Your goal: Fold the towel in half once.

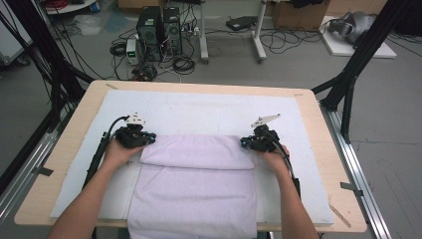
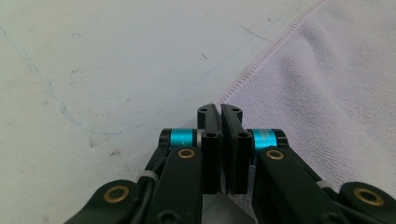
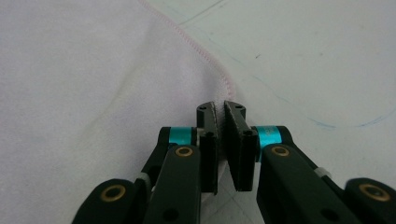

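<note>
Towel (image 1: 196, 185), pale lilac, lies folded on the white-covered surface (image 1: 199, 112), draping off the near edge; left tool (image 1: 148, 139) and right tool (image 1: 245, 143) each pinch a fold corner, jaws clamped

The high view looks forward and down from above the person's side, taking in the whole desk (image 1: 318, 149) and the floor beyond. Each gripper view sits low and close, facing along its own jaws. All three share the towel (image 1: 199, 174) and the white mat (image 1: 199, 112).
</note>
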Available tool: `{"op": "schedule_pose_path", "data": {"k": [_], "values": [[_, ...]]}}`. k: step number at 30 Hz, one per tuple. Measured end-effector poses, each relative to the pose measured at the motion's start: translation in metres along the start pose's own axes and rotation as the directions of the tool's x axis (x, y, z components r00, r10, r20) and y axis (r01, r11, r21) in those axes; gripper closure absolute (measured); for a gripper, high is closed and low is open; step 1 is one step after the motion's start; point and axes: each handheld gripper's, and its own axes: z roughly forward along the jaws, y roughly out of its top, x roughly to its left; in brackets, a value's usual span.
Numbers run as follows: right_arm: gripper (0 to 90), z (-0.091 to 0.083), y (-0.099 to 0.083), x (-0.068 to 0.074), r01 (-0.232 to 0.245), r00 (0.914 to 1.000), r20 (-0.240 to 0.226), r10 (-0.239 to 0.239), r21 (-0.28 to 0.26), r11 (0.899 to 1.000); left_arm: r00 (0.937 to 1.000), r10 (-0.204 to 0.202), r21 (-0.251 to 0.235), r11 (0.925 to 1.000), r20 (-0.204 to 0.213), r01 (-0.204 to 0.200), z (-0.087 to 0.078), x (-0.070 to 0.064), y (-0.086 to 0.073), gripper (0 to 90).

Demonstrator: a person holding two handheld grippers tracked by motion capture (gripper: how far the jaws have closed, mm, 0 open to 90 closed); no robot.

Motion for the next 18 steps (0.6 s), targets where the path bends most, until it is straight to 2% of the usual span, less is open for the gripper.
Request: {"op": "schedule_pose_path", "data": {"k": [2, 6, 10, 12, 15, 18], "values": [[84.7, -0.007, 0.003, 0.000, -0.005, 0.9998, -0.020, 0.004, -0.050, 0.999, 1.0000, -0.006, -0.016, 0.9999, 0.003, 0.006, -0.005, 0.002, 0.001, 86.4], [84.8, -0.025, 0.009, 0.000, -0.010, 0.9987, -0.051, 0.004, -0.118, 0.993, 0.9996, -0.027, -0.105, 0.9941, 0.006, 0.027, -0.021, 0.002, 0.005, 86.7], [84.7, -0.039, 0.010, 0.005, -0.014, 0.9974, -0.072, 0.003, -0.157, 0.987, 0.9999, -0.010, -0.152, 0.9883, 0.009, 0.011, -0.041, -0.004, 0.009, 86.8], [84.7, -0.048, 0.011, 0.013, 0.006, 0.9967, -0.079, -0.019, -0.172, 0.985, 0.9998, 0.009, -0.185, 0.9827, 0.015, -0.006, -0.054, -0.011, 0.010, 86.8], [84.7, -0.065, 0.010, 0.031, 0.057, 0.9928, -0.090, -0.078, -0.213, 0.975, 0.9962, 0.087, -0.223, 0.9714, 0.008, -0.083, -0.079, -0.032, 0.006, 86.7], [84.7, -0.091, -0.003, 0.060, 0.125, 0.9818, -0.111, -0.154, -0.232, 0.965, 0.9845, 0.174, -0.252, 0.9519, -0.021, -0.174, -0.112, -0.064, -0.012, 86.3]]}}
